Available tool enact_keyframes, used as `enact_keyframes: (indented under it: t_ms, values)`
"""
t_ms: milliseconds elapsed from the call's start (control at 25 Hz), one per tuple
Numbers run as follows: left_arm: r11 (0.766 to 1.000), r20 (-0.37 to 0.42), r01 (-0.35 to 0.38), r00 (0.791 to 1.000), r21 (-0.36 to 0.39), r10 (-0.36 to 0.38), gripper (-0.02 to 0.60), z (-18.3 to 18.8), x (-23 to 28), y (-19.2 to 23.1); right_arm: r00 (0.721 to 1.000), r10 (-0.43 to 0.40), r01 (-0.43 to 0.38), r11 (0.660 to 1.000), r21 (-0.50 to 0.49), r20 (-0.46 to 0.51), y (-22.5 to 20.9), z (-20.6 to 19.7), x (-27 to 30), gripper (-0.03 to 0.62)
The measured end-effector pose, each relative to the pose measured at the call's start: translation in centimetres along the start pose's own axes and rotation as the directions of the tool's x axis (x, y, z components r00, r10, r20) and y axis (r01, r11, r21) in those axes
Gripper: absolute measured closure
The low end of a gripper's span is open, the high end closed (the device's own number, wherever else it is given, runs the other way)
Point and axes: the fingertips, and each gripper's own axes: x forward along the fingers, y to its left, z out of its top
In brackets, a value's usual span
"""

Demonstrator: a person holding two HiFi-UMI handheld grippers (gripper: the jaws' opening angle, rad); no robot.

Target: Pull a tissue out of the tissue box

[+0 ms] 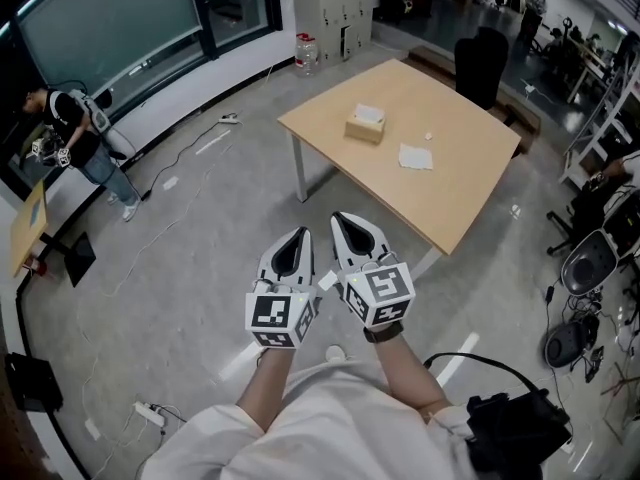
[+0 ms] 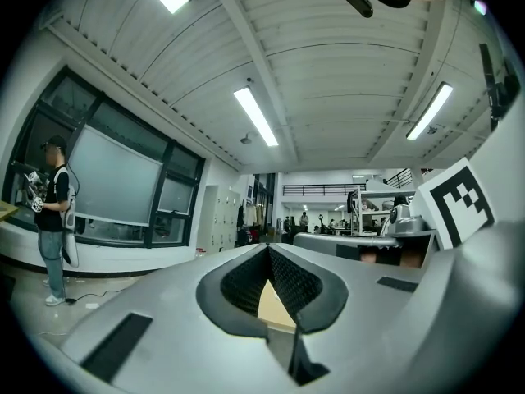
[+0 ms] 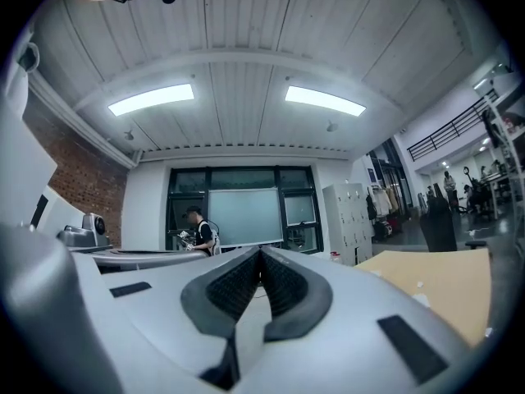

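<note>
A tan tissue box (image 1: 365,124) with a white tissue sticking out of its top sits on the wooden table (image 1: 460,183) ahead of me. A loose white tissue (image 1: 416,157) lies on the table to the right of the box. Both grippers are held side by side over the floor, well short of the table, and point level toward it. The left gripper (image 1: 298,234) (image 2: 267,249) has its jaws together with nothing between them. The right gripper (image 1: 344,219) (image 3: 261,253) is shut and empty too. In the right gripper view the table's edge (image 3: 435,281) shows at the right.
A person (image 1: 80,133) stands by the windows at far left. A water jug (image 1: 305,53) stands beyond the table and a black chair (image 1: 480,63) at its far side. Cables and a power strip (image 1: 150,413) lie on the floor. Office chairs (image 1: 585,263) and a black bag (image 1: 515,428) are at the right.
</note>
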Motion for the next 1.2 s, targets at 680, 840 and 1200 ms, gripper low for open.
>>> enact_keyframes:
  t_ms: [680,840,1200]
  values:
    - [0.995,-0.071,0.093,0.993,-0.034,-0.095,0.58,-3.3,17.1,6.1,0.997,-0.039,0.041,0.998,0.036,-0.066,-9.5,-3.5,13.9,0.591]
    - [0.986,-0.049,0.159,0.986,-0.041,-0.161,0.58,-1.9,23.5,8.3,0.993,-0.106,0.107,0.994,0.013,-0.051,-13.6,-1.9,18.8,0.592]
    - [0.96,-0.053,0.273,0.959,-0.068,-0.277,0.58,-1.4,34.6,14.6,0.973,-0.224,0.225,0.974,0.017,-0.053,-19.4,-1.8,29.2,0.592]
